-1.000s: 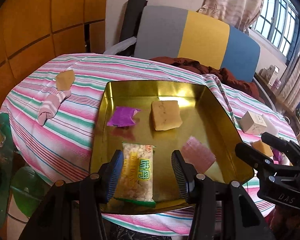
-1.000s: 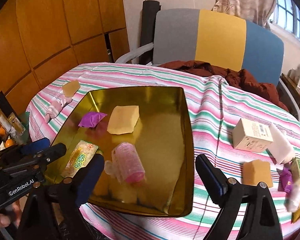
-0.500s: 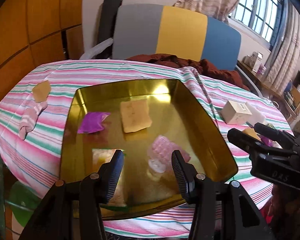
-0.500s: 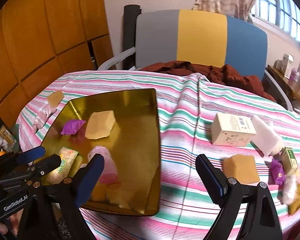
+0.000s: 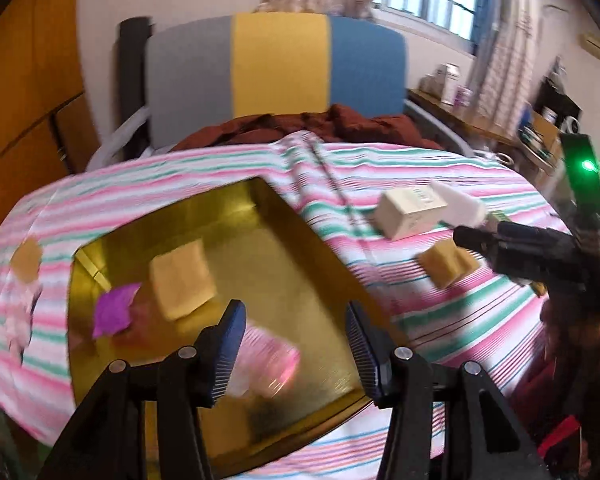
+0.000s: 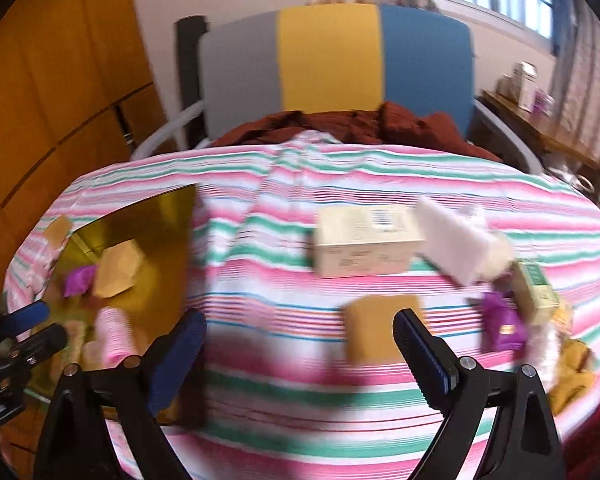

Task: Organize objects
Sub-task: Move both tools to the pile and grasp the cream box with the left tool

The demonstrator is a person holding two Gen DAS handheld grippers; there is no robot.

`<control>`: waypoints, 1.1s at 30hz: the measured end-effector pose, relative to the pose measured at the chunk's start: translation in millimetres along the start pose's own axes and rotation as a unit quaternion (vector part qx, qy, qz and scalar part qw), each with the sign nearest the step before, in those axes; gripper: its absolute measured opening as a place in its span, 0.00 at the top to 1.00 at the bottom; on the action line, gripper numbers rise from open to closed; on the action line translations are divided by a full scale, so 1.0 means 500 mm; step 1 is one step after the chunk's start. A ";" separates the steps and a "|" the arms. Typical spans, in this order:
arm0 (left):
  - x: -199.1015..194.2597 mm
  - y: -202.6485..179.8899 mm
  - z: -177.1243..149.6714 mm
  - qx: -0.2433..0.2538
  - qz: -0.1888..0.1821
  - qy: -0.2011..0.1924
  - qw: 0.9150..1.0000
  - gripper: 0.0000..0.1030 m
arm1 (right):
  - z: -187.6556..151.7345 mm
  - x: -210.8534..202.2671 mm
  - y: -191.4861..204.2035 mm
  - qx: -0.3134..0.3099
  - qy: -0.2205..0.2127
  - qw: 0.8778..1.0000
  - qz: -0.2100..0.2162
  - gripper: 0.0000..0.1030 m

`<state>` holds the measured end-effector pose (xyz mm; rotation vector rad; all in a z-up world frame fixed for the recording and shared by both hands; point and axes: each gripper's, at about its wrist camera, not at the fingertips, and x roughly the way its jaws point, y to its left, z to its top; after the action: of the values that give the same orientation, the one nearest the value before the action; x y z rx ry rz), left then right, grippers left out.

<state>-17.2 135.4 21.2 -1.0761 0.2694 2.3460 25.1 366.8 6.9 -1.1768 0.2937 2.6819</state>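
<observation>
A gold tray (image 5: 300,240) on the striped tablecloth holds a yellow sponge (image 5: 180,280), a purple packet (image 5: 114,312) and a pink hair roller (image 5: 268,356). My left gripper (image 5: 293,320) hovers over the tray's right part, its jaws opening with nothing gripped. My right gripper (image 6: 300,328) stands wide and still opening over the bare cloth right of the tray (image 6: 168,248). A tan sponge (image 6: 374,328) lies just inside its right finger, untouched. Beyond are a cream box (image 6: 364,240), a white block (image 6: 452,244), another purple packet (image 6: 502,326) and a small green-white box (image 6: 536,292).
A chair (image 5: 276,64) with a grey, yellow and blue back stands behind the table, brown cloth (image 5: 332,124) draped at its seat. A tan piece (image 5: 26,260) and a pink sock (image 5: 20,320) lie on the table's left. The table edge drops off near me.
Both grippers have swung to the right across the table. The tray has slid leftward in both views, and the snack packet has left the left wrist view. The right-side objects are now under the right gripper.
</observation>
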 end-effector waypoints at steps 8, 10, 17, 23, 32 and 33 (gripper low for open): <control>0.064 -0.083 0.071 0.072 -0.040 0.017 0.996 0.35 | 0.067 -0.004 -0.179 0.061 0.002 0.997 -0.048 0.03; 0.086 -0.103 0.091 0.090 -0.050 0.026 0.994 0.23 | 0.087 -0.001 -0.215 0.067 -0.004 0.996 -0.060 0.03; 0.156 -0.172 0.152 0.173 -0.074 0.038 0.981 0.23 | 0.112 0.049 -0.324 0.129 -0.015 0.990 -0.052 0.02; 0.246 -0.229 0.182 0.240 -0.087 0.075 0.964 0.23 | 0.101 0.071 -0.380 0.199 0.012 0.980 -0.022 0.02; 0.348 -0.285 0.224 0.312 -0.108 0.114 0.937 0.21 | 0.101 0.064 -0.380 0.204 0.008 0.979 0.000 0.01; 0.359 -0.293 0.228 0.319 -0.114 0.120 0.933 0.21 | 0.102 0.062 -0.381 0.205 0.006 0.979 0.002 0.01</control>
<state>-105.9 372.0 -31.9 -0.9872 0.8771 1.7229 17.9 565.9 -1.8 -1.0595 0.8063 2.4495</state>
